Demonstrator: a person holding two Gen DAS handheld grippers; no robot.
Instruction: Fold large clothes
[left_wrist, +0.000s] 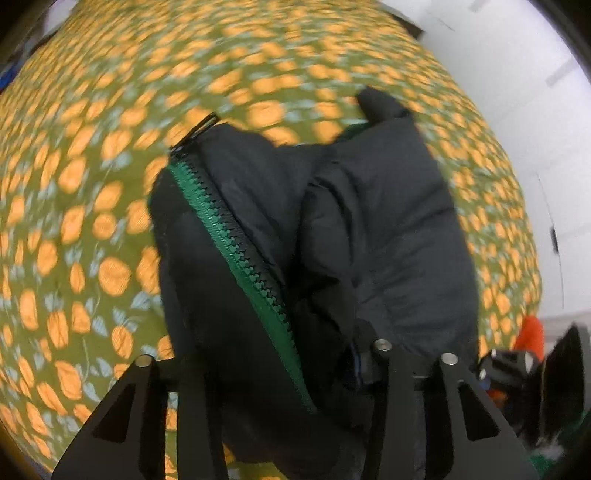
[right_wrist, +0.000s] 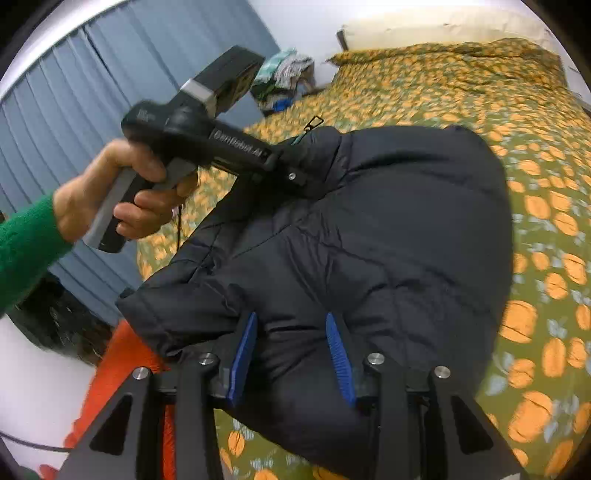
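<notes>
A black puffer jacket with a green zipper is bunched over a bed with a green sheet printed with oranges. In the left wrist view the jacket fills the space between the fingers and hides the pads, so the left gripper looks shut on the zipper edge. In the right wrist view the left gripper, held by a hand with a green sleeve, bites the jacket's far edge. My right gripper has its blue pads apart around a jacket fold.
Blue vertical blinds hang at the left. A pile of clothes lies beyond the bed's far corner. An orange cloth lies beside the bed. A white wall stands to the right.
</notes>
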